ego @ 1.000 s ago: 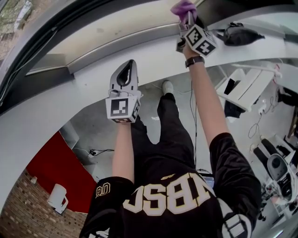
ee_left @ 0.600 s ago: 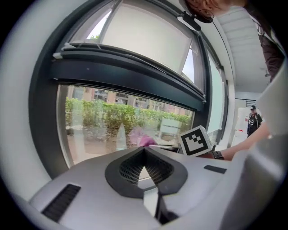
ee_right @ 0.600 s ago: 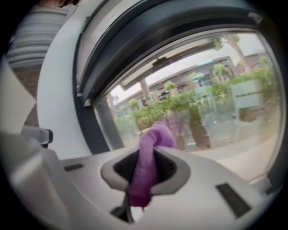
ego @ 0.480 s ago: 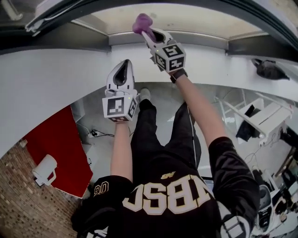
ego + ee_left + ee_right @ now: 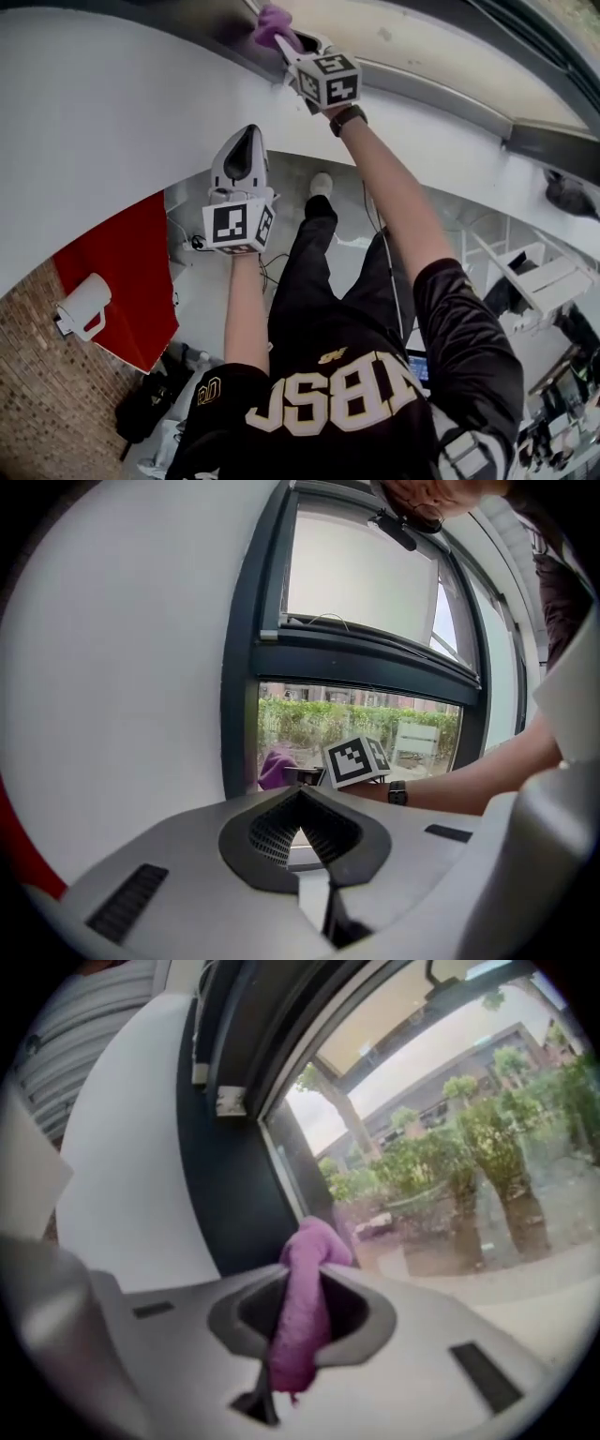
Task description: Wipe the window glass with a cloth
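My right gripper (image 5: pixel 281 37) is shut on a purple cloth (image 5: pixel 273 22) and holds it against the window glass (image 5: pixel 450 1176) close to the dark frame's left upright (image 5: pixel 234 1194). In the right gripper view the purple cloth (image 5: pixel 305 1307) bulges out between the closed jaws, its tip on the pane. In the left gripper view the cloth (image 5: pixel 275 769) and the right gripper's marker cube (image 5: pixel 354 761) show at the pane's lower left corner. My left gripper (image 5: pixel 246 150) hangs lower and to the left, away from the glass, jaws closed on nothing.
A white wall (image 5: pixel 112 122) lies left of the dark window frame (image 5: pixel 242 677). A red panel (image 5: pixel 131 272) and brick floor (image 5: pixel 37 375) show below left. A white folding stand (image 5: pixel 534 281) and cables lie at the right. The person's legs and a shoe (image 5: pixel 322 184) are beneath.
The right gripper has carried the cloth leftward across the pane to the frame's left edge. The head view has swung left with it. The left gripper stays shut and apart.
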